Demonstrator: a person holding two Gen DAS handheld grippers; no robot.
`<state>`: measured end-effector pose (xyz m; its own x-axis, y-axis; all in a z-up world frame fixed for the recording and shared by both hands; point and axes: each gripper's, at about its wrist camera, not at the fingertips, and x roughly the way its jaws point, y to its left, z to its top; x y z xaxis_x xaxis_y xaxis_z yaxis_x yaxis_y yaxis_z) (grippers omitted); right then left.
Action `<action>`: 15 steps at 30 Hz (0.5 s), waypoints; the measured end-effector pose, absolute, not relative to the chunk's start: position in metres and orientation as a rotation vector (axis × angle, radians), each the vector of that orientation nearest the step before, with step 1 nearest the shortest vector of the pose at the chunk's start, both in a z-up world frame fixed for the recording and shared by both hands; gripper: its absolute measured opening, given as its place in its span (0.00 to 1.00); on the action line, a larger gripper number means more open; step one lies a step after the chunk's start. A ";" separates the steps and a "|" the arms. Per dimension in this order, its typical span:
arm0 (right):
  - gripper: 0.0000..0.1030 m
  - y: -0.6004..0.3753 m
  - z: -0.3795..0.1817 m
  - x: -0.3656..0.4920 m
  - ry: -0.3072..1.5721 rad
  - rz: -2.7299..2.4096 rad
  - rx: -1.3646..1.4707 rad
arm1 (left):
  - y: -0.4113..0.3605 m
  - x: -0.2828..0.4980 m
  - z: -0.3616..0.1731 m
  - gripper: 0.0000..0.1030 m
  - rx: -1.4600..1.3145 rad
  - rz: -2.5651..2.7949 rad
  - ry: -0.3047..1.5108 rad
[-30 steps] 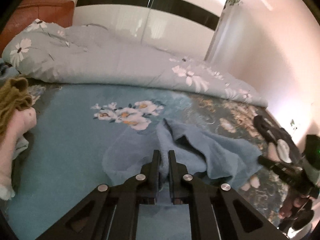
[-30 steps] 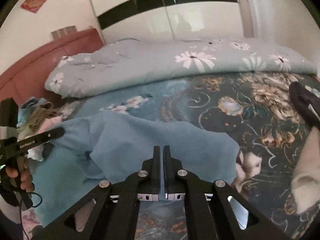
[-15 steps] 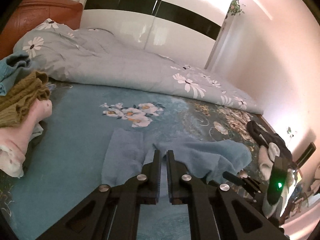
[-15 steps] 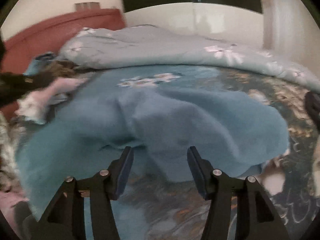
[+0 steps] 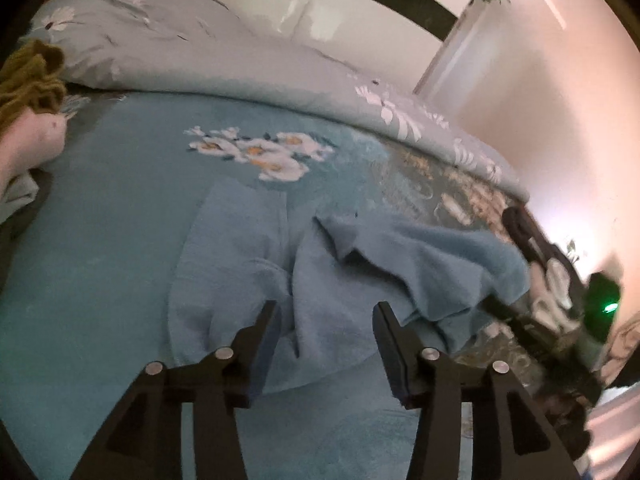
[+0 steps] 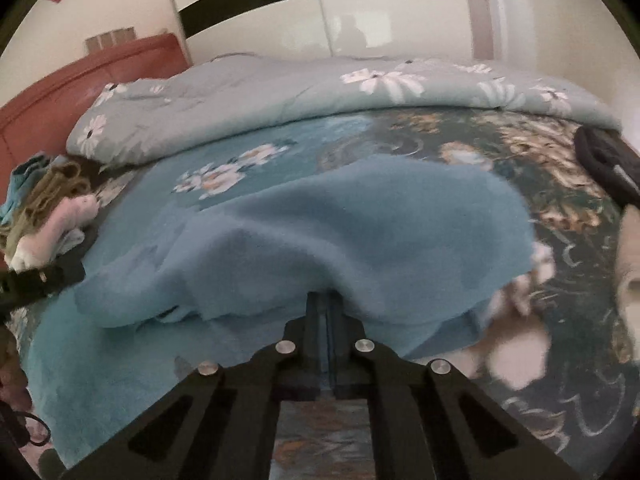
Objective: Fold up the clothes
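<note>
A blue fleece garment (image 5: 320, 280) lies crumpled on the floral bedsheet (image 5: 120, 184). My left gripper (image 5: 326, 312) is open, its jaws wide apart just above the garment's near edge, holding nothing. My right gripper (image 6: 327, 300) is shut on the near hem of the same garment (image 6: 360, 224) and lifts it, so the cloth tents up over the fingertips. The right gripper also shows at the right edge of the left wrist view (image 5: 560, 320), with a green light. The left gripper's body shows at the left edge of the right wrist view (image 6: 28, 284).
A rolled grey floral duvet (image 6: 320, 88) lies across the far side of the bed. A pile of olive, pink and white clothes (image 6: 52, 208) sits at the left. Dark and white items (image 6: 608, 168) lie at the right edge. A wardrobe (image 6: 320, 12) stands behind.
My left gripper has opened and let go of the garment. My right gripper opened, then shut on the garment's near hem and raised it.
</note>
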<state>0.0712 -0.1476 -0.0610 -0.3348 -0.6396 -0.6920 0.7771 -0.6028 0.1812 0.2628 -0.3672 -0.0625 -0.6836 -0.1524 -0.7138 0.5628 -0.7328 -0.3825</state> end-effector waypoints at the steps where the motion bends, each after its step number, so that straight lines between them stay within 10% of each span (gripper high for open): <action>1: 0.02 -0.144 -0.058 0.070 0.218 -2.011 0.934 | -0.367 0.260 -0.066 0.50 0.960 -2.411 0.836; 6: 0.07 -0.141 -0.052 0.087 0.236 -1.940 0.873 | -0.376 0.254 -0.081 0.50 0.983 -2.383 0.873; 9: 0.48 -0.148 -0.061 0.101 0.251 -1.891 0.878 | -0.370 0.253 -0.082 0.50 1.001 -2.401 0.834; 15: 0.51 -0.175 -0.085 0.116 0.369 -1.895 0.906 | -0.363 0.256 -0.077 0.49 0.989 -2.444 0.787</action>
